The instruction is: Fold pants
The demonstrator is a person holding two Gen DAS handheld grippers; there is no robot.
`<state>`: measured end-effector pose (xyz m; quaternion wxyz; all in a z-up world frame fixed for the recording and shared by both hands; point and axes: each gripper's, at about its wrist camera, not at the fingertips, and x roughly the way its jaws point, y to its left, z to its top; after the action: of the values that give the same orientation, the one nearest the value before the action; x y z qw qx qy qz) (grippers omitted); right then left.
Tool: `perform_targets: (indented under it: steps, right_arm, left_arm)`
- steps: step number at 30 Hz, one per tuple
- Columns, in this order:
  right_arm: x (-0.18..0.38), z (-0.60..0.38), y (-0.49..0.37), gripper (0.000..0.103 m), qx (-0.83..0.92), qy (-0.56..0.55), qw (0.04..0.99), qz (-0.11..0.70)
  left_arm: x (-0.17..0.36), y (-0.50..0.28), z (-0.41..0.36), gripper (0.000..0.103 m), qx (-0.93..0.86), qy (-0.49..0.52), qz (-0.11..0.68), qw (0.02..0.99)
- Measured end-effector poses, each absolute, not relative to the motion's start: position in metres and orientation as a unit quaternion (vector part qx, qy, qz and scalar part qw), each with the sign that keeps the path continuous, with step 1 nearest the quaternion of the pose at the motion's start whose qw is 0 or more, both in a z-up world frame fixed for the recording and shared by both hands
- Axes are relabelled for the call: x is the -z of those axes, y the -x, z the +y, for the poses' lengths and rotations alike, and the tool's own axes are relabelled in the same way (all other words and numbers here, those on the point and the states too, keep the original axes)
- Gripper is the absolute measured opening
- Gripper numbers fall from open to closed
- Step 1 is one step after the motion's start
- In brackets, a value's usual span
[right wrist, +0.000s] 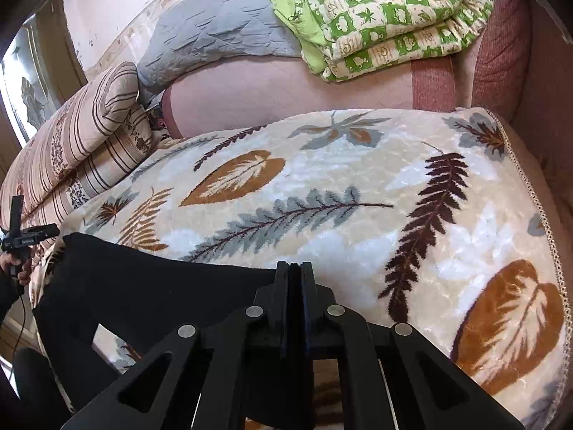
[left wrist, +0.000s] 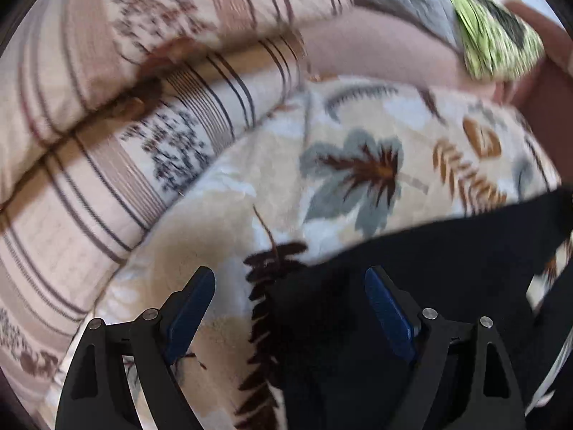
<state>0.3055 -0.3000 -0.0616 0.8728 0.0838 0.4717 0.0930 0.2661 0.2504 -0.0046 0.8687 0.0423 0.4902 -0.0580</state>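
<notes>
The black pants lie along the near edge of the leaf-patterned blanket. My right gripper is shut on the pants' top edge, its fingers pressed together with black cloth between them. In the left wrist view the pants fill the lower right, and one corner lies between the blue pads. My left gripper is open, with one finger over the blanket and the other over the pants. The left view is blurred by motion.
A folded striped quilt lies at the left, also in the right wrist view. A green checked quilt and a grey cover sit on the pink sofa back. The person's hand with the left gripper's handle is at far left.
</notes>
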Motion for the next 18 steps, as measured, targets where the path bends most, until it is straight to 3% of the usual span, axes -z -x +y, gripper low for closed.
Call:
perform_targets:
  steps: [6,7,9,12,18]
  right_arm:
    - [0.063,-0.298,-0.305,0.005,-0.093,-0.08,0.872,0.474]
    - [0.063,-0.298,-0.305,0.005,-0.093,-0.079,0.872,0.474]
    - [0.063,-0.297,-0.305,0.005,-0.093,-0.077,0.872,0.474]
    - [0.062,-0.296,-0.306,0.005,-0.095,-0.074,0.873,0.473]
    - [0.056,-0.295,-0.304,0.005,-0.098,-0.059,0.876,0.469]
  left_arm:
    - [0.025,-0.288,0.241,0.082,0.102,-0.075,0.514,0.848]
    - [0.028,-0.291,0.239,0.078,0.107,-0.075,0.518,0.846]
    - [0.035,-0.294,0.234,0.043,0.123,-0.071,0.531,0.835]
    - [0.04,-0.291,0.224,0.015,0.139,-0.088,0.538,0.827]
    - [0.003,-0.266,0.213,0.01,0.14,-0.116,0.483,0.856]
